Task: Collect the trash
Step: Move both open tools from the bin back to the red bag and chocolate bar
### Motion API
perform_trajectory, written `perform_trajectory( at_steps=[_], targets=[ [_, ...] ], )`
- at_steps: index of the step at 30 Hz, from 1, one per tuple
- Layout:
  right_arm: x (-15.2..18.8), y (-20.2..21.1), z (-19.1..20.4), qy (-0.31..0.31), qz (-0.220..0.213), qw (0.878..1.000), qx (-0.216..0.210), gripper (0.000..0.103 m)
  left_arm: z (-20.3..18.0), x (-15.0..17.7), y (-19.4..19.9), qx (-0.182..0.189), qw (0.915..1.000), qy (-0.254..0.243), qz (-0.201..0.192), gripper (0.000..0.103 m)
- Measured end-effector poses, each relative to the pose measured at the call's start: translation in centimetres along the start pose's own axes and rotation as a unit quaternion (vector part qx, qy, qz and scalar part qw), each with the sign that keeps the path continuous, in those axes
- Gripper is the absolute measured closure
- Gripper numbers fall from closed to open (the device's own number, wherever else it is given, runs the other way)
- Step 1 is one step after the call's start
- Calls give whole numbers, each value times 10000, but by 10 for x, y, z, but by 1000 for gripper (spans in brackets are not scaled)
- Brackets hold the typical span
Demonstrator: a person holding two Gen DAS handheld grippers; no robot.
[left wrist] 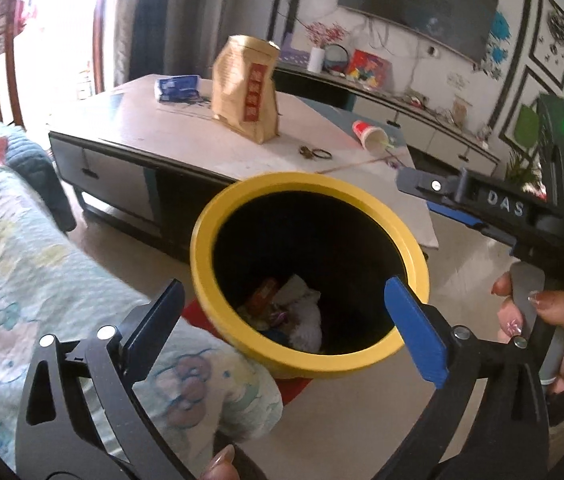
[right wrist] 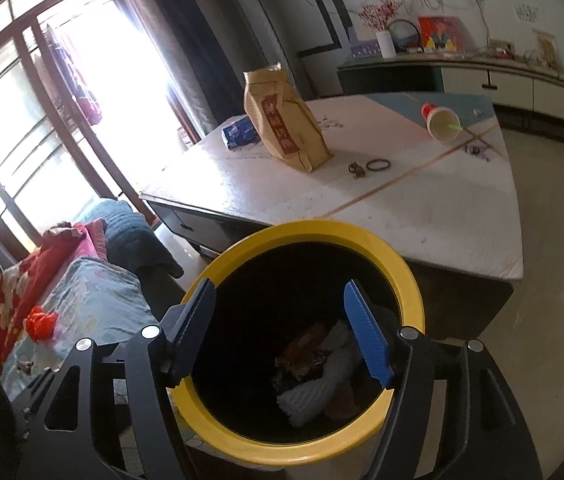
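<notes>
A yellow-rimmed bin (left wrist: 242, 332) (right wrist: 409, 280) with a dark inside stands on the floor below both grippers. Crumpled trash (left wrist: 293, 312) (right wrist: 313, 376) lies at its bottom: white tissue, orange and brown wrappers. My left gripper (left wrist: 285, 320) hangs over the bin's mouth, jaws wide open and empty. My right gripper (right wrist: 282, 332) is open above the bin too, nothing between its fingers; it also shows at the right edge of the left wrist view (left wrist: 481, 196). On the low table (left wrist: 186, 136) (right wrist: 421, 216) stand a brown paper bag (left wrist: 248, 88) (right wrist: 285, 124), a tipped red-and-white cup (left wrist: 369, 134) (right wrist: 441, 120) and a blue packet (left wrist: 176, 87) (right wrist: 240, 132).
A quilted sofa cover (left wrist: 30, 264) (right wrist: 82, 300) lies left of the bin. A hair tie (right wrist: 377, 165) and a small trinket (right wrist: 357, 170) rest on the table. A TV cabinet (right wrist: 521, 84) runs along the far wall. Bright windows (right wrist: 42, 100) at left. A hand (left wrist: 553, 320) grips the right handle.
</notes>
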State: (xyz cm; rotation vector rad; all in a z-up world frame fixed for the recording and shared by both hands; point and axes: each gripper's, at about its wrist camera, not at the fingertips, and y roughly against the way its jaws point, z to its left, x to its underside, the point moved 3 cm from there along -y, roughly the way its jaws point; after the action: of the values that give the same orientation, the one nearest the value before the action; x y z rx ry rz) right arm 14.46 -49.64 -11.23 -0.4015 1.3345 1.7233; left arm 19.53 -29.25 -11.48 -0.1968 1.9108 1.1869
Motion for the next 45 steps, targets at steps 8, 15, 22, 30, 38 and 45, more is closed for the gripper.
perform_trajectory(
  at_steps=[8, 15, 22, 30, 38, 45],
  targets=[
    [2, 11, 39, 648, -156, 9978, -58, 36, 22, -8, 36, -357, 9984, 203, -395, 11],
    [8, 15, 73, 985, -123, 9946, -311, 34, 48, -9, 63, -612, 9949, 467, -651, 11],
    [16, 18, 109, 1235, -70, 9903, -637, 33, 77, -7, 86, -858, 9898, 763, -847, 11],
    [27, 20, 153, 1600, 23, 9819, -1010, 32, 116, 2, 120, -1225, 9796, 1144, -1109, 11],
    [38, 19, 200, 1982, 154, 9704, -1368, 31, 153, 12, 154, -1671, 9667, 1411, -1330, 11],
    [44, 12, 245, 2234, 261, 9591, -1718, 31, 189, 26, 180, -1981, 9545, 1710, -1429, 11]
  ],
)
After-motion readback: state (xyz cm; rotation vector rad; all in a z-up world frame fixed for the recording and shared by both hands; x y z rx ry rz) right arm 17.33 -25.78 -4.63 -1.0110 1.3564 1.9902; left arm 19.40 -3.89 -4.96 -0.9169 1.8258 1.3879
